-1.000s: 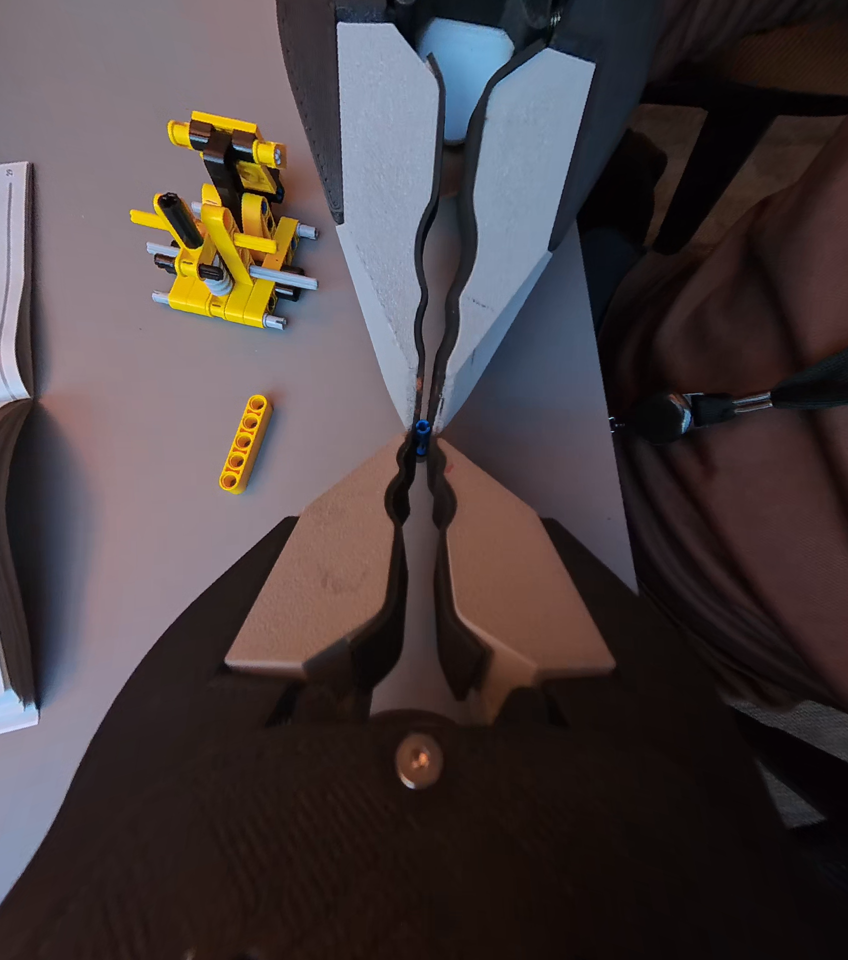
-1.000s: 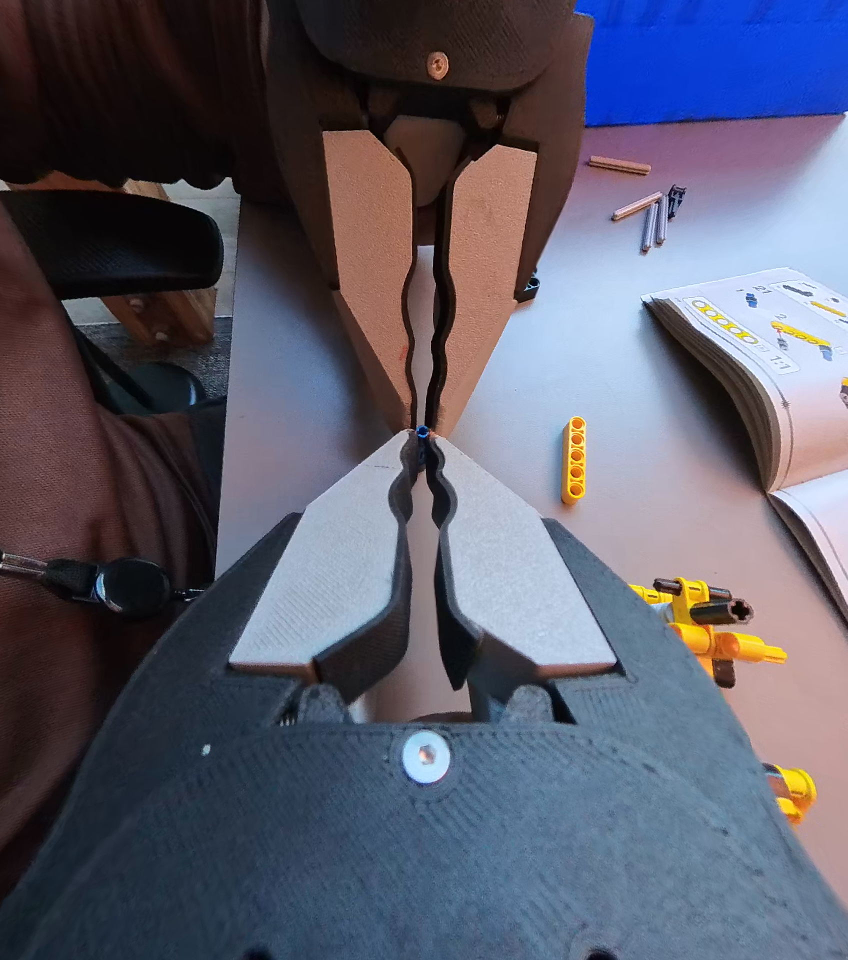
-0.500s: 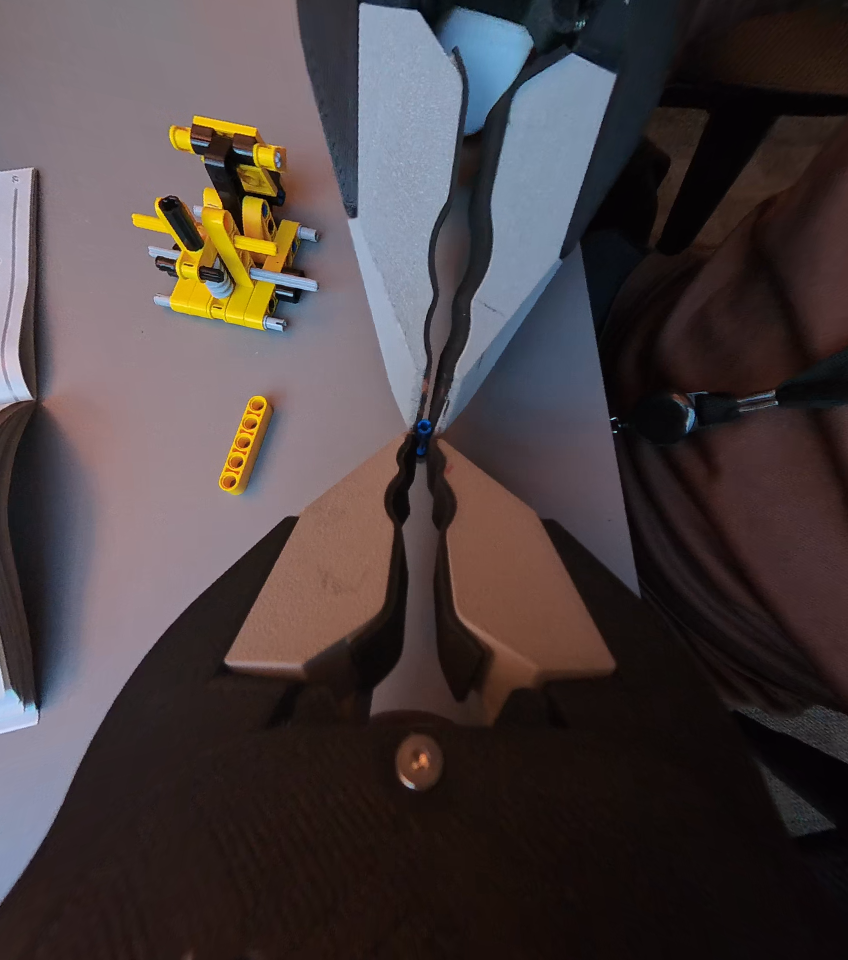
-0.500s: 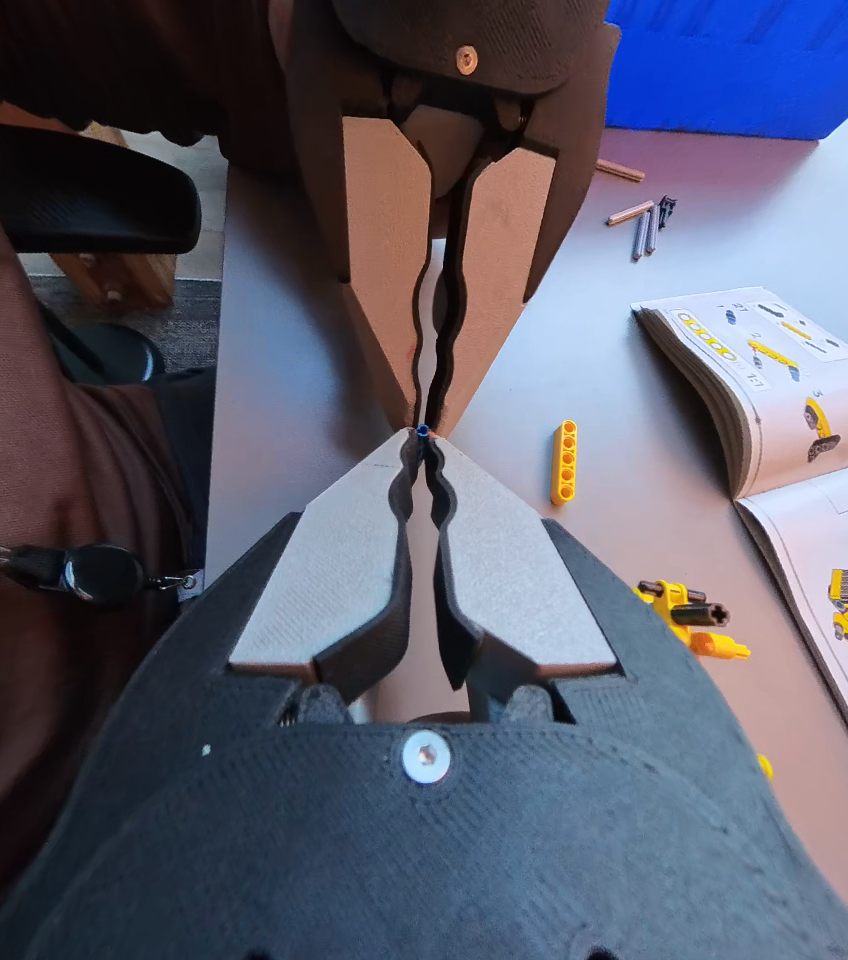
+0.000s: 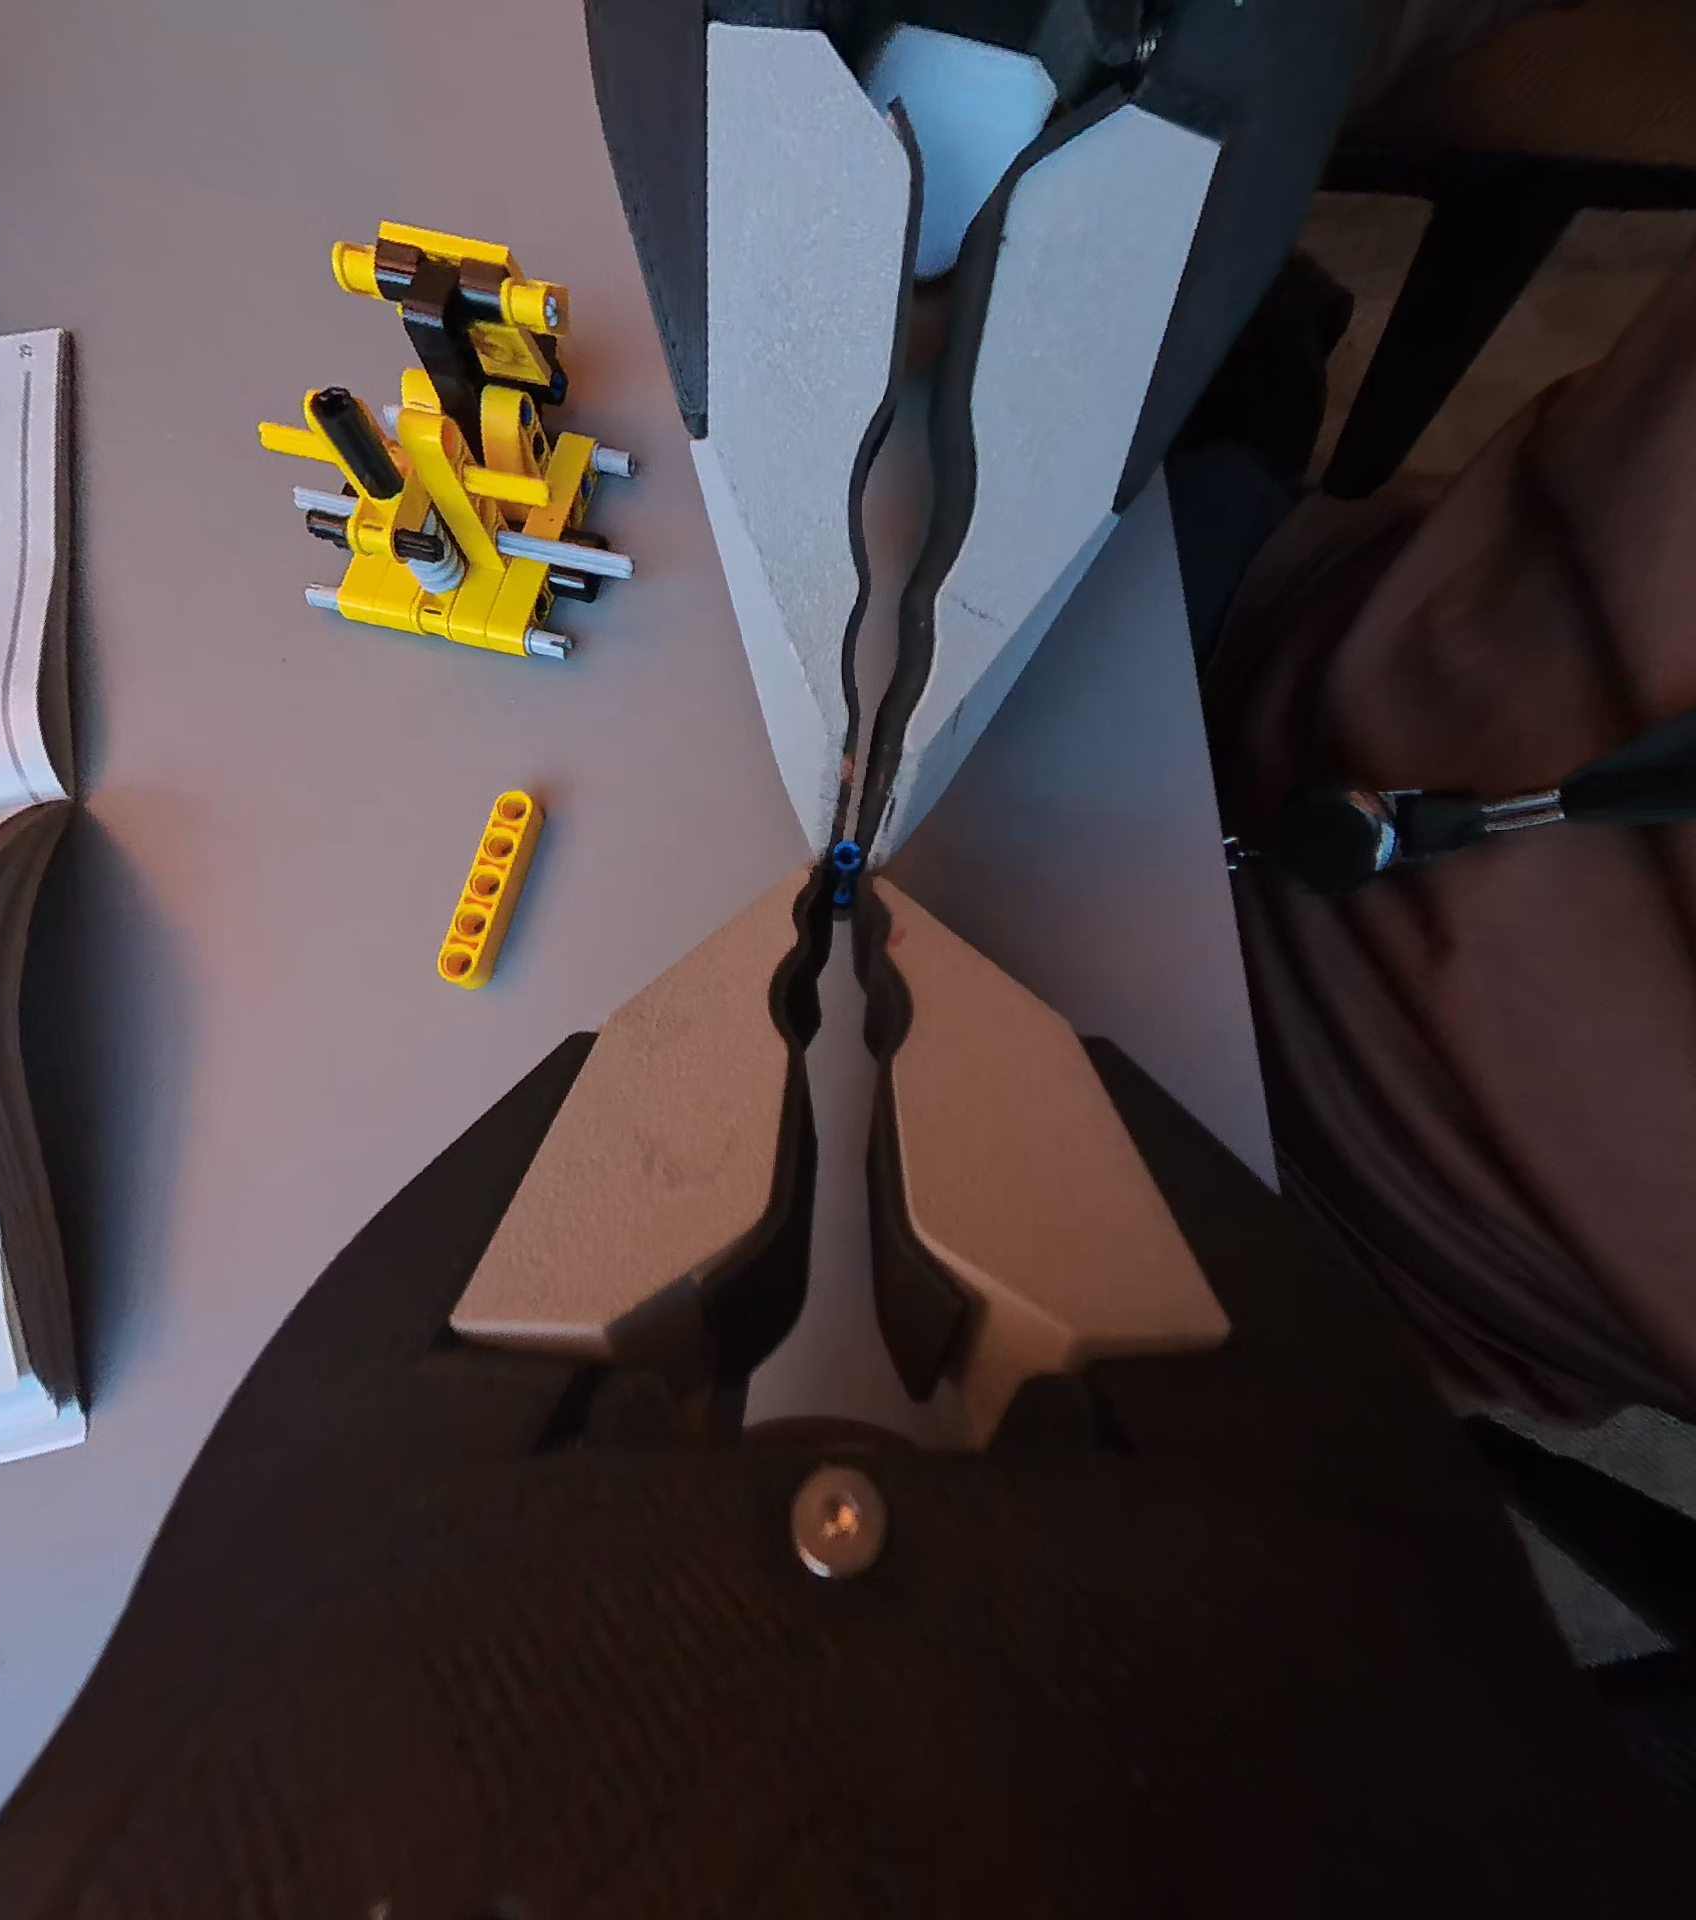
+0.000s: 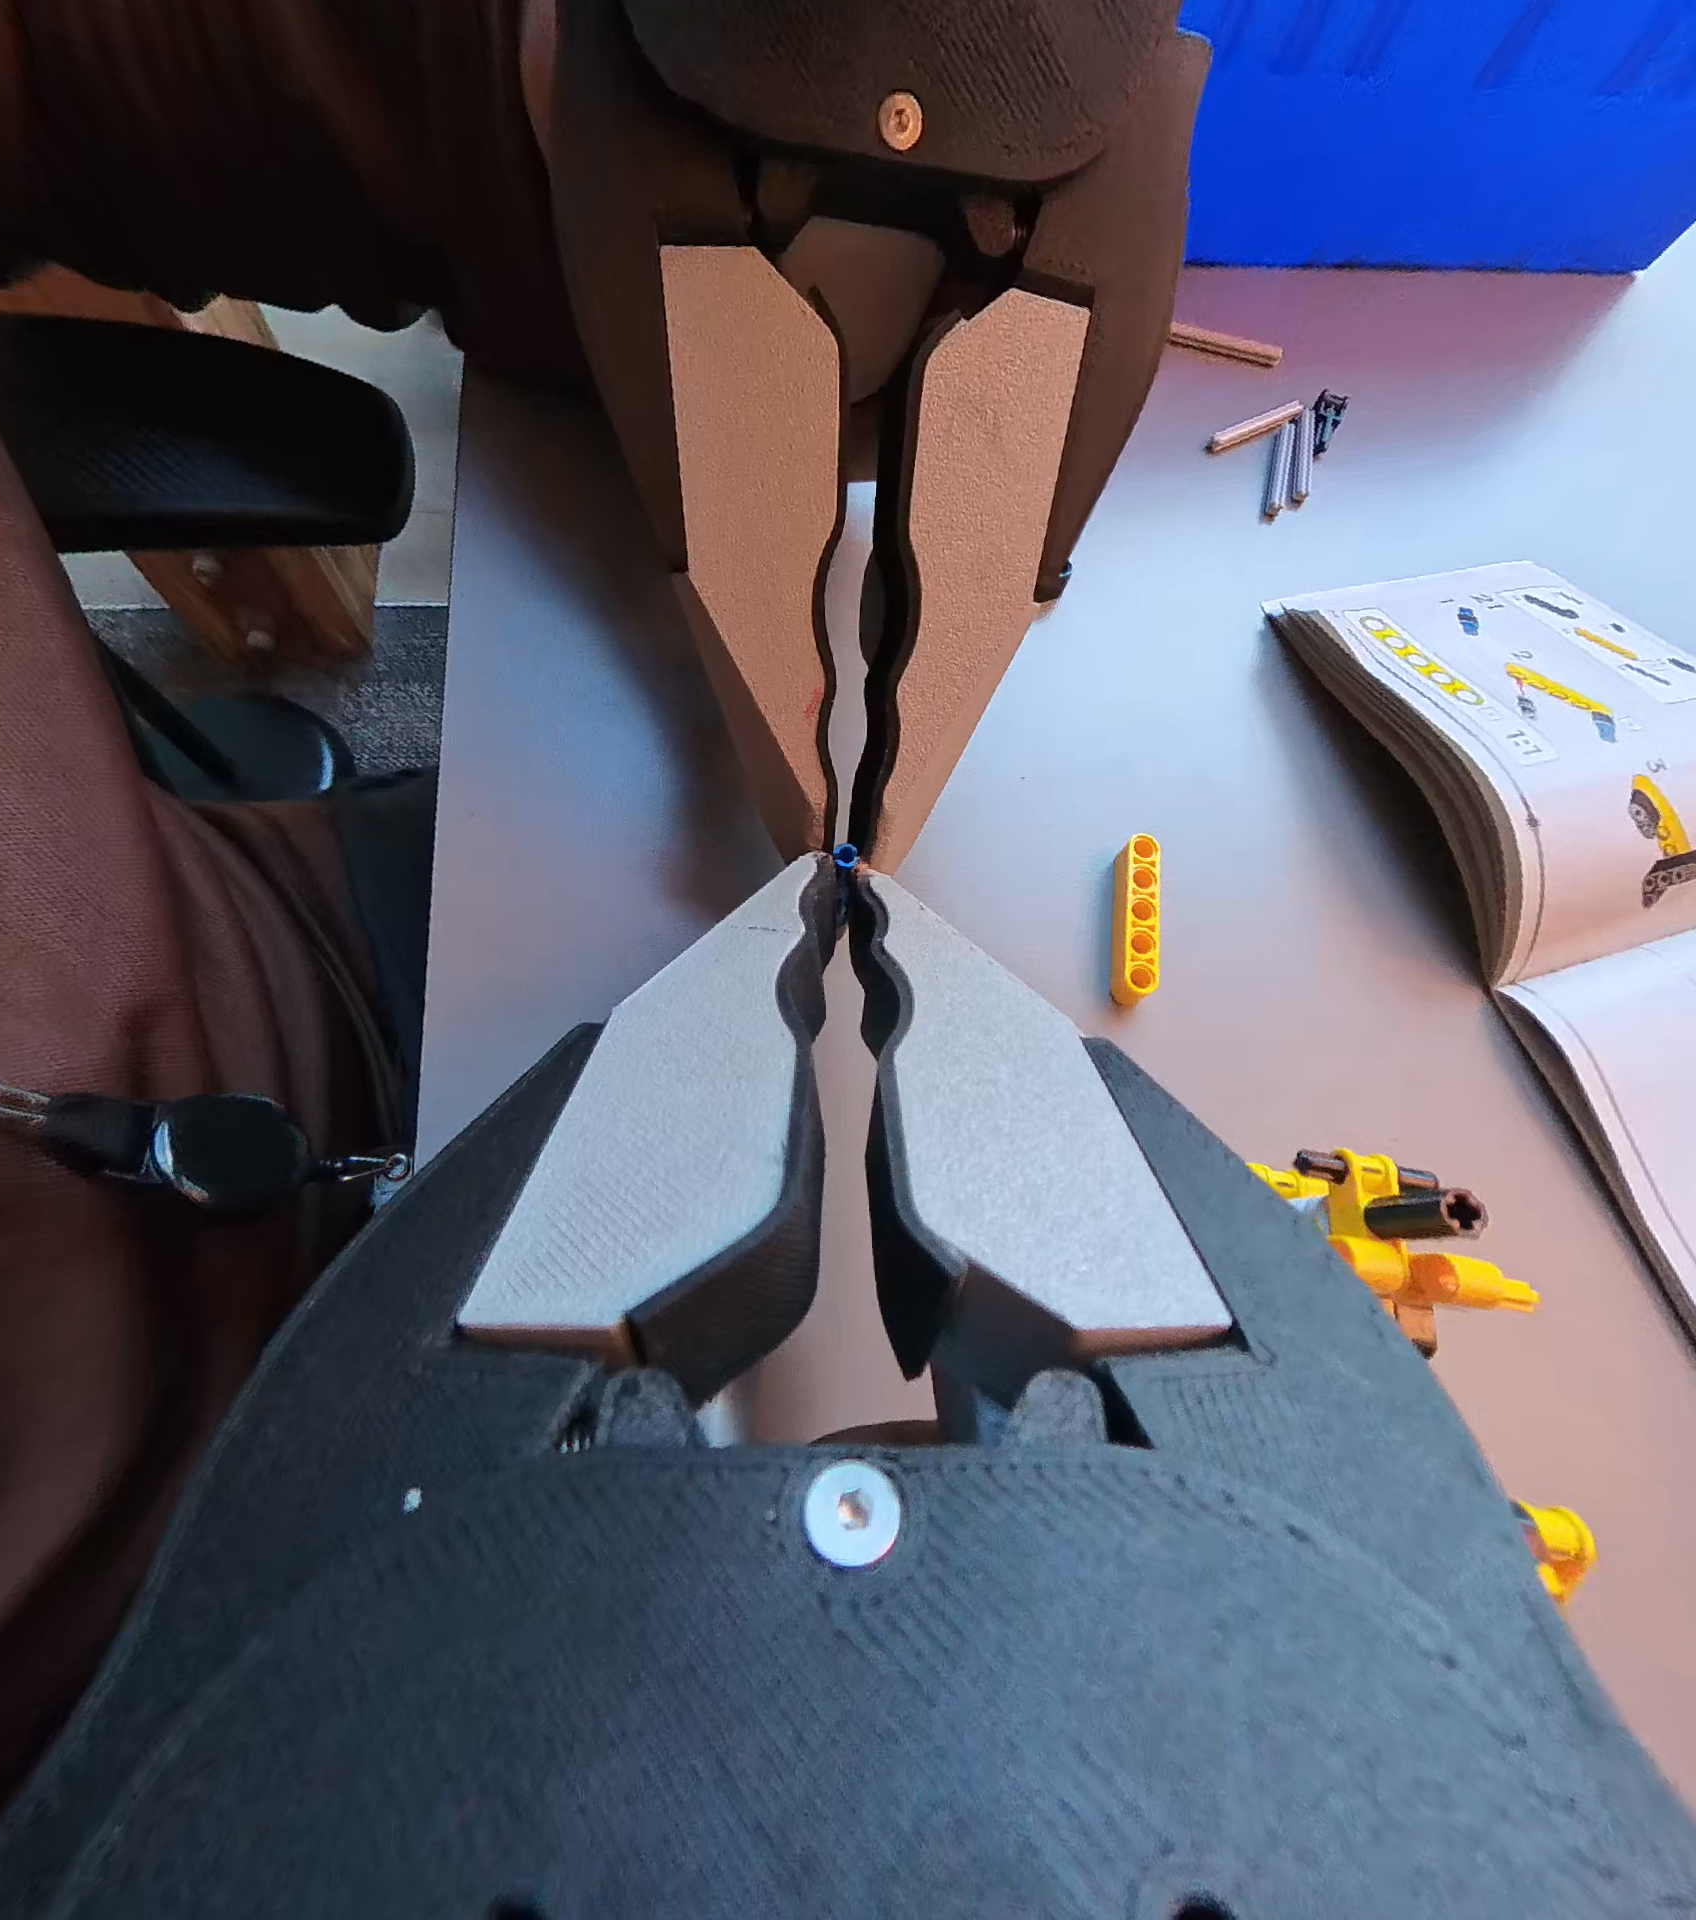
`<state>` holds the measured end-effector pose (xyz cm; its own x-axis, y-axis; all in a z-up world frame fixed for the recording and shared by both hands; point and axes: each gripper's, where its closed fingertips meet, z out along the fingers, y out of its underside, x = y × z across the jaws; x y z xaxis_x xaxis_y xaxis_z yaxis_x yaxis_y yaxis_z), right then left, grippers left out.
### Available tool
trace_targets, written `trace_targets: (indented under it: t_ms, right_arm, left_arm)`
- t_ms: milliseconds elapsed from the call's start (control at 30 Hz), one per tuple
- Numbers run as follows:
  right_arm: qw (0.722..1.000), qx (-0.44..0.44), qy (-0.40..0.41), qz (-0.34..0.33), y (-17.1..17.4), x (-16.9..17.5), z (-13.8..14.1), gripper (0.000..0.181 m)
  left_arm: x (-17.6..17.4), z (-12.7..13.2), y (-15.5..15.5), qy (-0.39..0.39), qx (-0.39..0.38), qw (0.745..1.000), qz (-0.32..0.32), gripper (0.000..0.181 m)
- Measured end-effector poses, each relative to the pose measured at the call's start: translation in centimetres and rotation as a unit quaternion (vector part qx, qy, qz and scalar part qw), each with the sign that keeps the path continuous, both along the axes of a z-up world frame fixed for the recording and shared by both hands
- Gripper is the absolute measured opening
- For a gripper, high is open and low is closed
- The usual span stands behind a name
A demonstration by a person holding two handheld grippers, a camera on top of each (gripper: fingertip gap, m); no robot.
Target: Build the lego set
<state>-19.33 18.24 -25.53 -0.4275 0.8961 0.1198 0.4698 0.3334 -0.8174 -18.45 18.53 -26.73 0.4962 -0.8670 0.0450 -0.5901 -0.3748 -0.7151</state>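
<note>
Little has shifted: the blue pin [image 5: 845, 860] stays pinched between both grippers' closed, tip-to-tip fingers [image 6: 802, 914].

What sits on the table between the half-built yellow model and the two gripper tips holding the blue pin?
A loose yellow beam with a row of holes lies flat there, apart from the model and the blue pin; the left wrist view shows it best.

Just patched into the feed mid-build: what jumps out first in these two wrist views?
The two claws meet tip to tip above the grey table, the left claw and right claw both pinching one tiny blue plastic pin. On the table to the left claw's left sit the half-built yellow and black lego vehicle and, nearer, a loose yellow five-hole beam. An open instruction booklet lies beyond them.
</note>
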Motion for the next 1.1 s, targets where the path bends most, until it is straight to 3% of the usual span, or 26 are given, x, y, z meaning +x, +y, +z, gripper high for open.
trace_targets:
  t_ms: [233,333,667,1100]
  right_arm:
    - [0.999,-0.043,-0.015,0.002,0.0,0.1,0.2,0.001]
    - [0.998,-0.044,-0.033,0.005,0.3,0.2,0.6,0.011]
    - [0.984,0.116,-0.108,0.08,0.2,0.2,0.8,0.0]
    - [0.956,0.189,-0.175,0.141,0.0,0.0,0.5,0.0]
  left_arm:
    - [0.1,0.0,0.0,0.009,-0.02,1.0,-0.003,0.001]
    - [0.2,0.0,0.1,0.018,-0.021,1.0,0.001,0.002]
    - [0.1,0.0,0.0,0.015,-0.025,1.0,0.011,0.001]
    - [0.1,0.0,0.0,0.009,-0.03,0.999,-0.005,0.001]
